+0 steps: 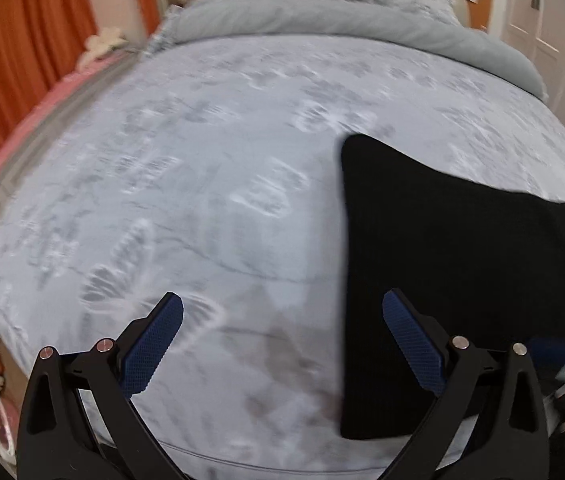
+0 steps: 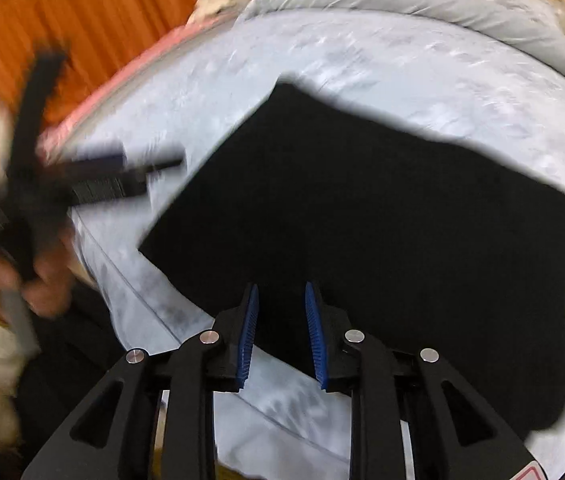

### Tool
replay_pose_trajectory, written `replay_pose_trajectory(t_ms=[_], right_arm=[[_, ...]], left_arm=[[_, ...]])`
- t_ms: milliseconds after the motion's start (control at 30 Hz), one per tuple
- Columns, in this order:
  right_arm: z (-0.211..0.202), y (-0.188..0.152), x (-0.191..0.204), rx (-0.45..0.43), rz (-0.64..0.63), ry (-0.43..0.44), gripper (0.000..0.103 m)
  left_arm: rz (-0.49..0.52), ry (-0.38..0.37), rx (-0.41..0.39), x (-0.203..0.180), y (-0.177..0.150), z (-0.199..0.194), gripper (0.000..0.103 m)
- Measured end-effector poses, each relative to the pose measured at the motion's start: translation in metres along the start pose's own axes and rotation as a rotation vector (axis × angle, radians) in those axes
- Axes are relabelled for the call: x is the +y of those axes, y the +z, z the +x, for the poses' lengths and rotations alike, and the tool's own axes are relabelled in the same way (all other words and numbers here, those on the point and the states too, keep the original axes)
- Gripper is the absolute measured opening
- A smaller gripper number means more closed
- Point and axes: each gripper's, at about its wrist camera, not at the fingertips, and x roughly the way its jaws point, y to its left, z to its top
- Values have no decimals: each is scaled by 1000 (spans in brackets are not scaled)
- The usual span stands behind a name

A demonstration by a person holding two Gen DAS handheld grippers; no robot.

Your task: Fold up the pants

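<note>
The black pants (image 1: 450, 264) lie folded into a flat block on the bed, at the right of the left wrist view and filling the middle of the right wrist view (image 2: 362, 220). My left gripper (image 1: 282, 304) is wide open and empty, held above the bedspread just left of the pants; it also shows blurred in the right wrist view (image 2: 82, 176). My right gripper (image 2: 281, 292) hangs over the near edge of the pants with its jaws a small gap apart and nothing between them.
The bed (image 1: 202, 160) has a pale grey-blue patterned cover. A rolled grey duvet (image 1: 322, 20) lies at the head end. Orange curtains (image 1: 22, 60) and a pink strip are on the left. White cupboard doors (image 1: 554, 40) stand at the far right.
</note>
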Motion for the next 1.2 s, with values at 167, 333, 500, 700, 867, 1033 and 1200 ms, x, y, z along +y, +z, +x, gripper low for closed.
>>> replay_pose_trajectory(t_ms=[167,333,500,700,867,1033,1200], right_arm=[[-63,-22,-91,-182,318,-253,93],[-10,-44,-147,26,575,-86,93],[6,-39,-141,13,558,-64,94],[2,-46,-149,-9,640,34,93],[0,-53,-149,-37,629,40,53],[-21,-47,-135,-98,586,55,34],[-64,-43,-99,-176,552,126,33]], left_arm=[[-32,-158,130,-11,-7,25,98],[-151,-272,227,-6,-14,49,98],[-276,-406,288,7,-13,61,98],[-335,-590,286,12,-9,66,98],[-159,-551,245,-21,-12,65,97],[-184,-605,227,-15,-11,45,25],[-217,-659,231,7,-4,-2,19]])
